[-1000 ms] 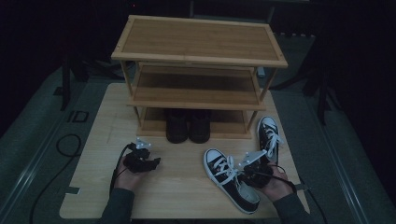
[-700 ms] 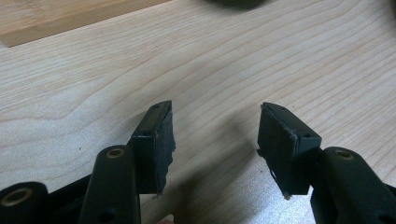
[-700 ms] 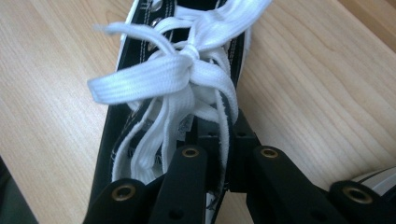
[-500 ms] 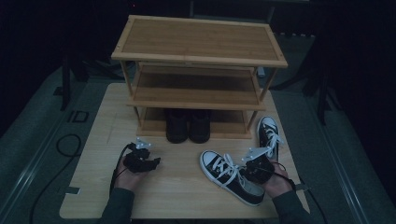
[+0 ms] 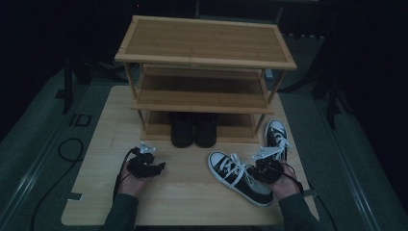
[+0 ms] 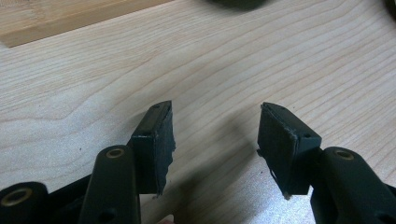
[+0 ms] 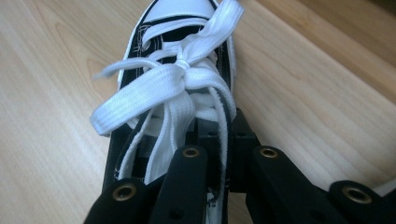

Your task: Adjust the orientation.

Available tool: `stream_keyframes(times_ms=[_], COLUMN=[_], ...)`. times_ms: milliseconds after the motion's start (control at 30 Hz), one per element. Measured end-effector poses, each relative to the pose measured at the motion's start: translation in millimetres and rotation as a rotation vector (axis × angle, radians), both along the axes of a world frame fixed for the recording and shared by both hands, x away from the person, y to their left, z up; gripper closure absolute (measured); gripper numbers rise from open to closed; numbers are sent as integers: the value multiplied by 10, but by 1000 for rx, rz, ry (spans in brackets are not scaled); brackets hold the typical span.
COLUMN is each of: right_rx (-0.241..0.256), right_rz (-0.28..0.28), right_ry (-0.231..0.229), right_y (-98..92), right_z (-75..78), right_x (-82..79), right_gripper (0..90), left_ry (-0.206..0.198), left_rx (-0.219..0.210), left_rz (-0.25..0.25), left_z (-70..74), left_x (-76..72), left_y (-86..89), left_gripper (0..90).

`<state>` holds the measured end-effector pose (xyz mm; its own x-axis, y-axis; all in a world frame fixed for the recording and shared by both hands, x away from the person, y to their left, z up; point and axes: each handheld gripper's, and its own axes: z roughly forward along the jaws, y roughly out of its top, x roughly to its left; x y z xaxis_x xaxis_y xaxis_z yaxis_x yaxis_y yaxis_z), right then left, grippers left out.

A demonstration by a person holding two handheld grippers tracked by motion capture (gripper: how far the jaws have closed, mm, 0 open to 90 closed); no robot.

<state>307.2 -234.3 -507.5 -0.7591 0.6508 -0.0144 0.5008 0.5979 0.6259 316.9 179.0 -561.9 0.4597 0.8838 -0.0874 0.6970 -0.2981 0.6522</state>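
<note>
A black sneaker (image 5: 240,177) with white laces and a white toe cap lies on the table at the front right, toe pointing left and back. My right gripper (image 5: 265,169) is shut on the sneaker's side wall (image 7: 223,140) near the laces. A second matching sneaker (image 5: 276,135) lies beside the rack's right leg. My left gripper (image 5: 153,168) rests low over the bare table at the front left, open, with nothing between its pads (image 6: 159,135).
A three-tier bamboo shoe rack (image 5: 204,62) stands at the back of the wooden table (image 5: 110,125). A pair of dark boots (image 5: 193,129) sits on its bottom shelf. Cables trail off the table's left and right front edges.
The right gripper has turned and dragged the sneaker, swinging its toe farther left and back. The left gripper has stayed where it was.
</note>
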Motion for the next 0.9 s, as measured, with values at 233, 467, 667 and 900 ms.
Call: stream_keyframes(times_ms=[233, 467, 667, 900], right_rx=[17, -24, -48, 8], right_rz=[-10, 13, 51, 53], right_ry=[-1, 7, 1, -43], right_y=[87, 110, 64, -184], right_z=[-38, -68, 1, 286], right_x=[49, 32, -54, -132], right_gripper=[878, 864, 705, 632], left_ry=[1, 2, 1, 1], left_rx=[0, -1, 0, -2], left_rz=[-1, -2, -2, -1], left_z=[1, 1, 0, 0], left_x=[1, 1, 1, 1], left_y=[3, 5, 3, 5], left_gripper=[461, 461, 460, 460])
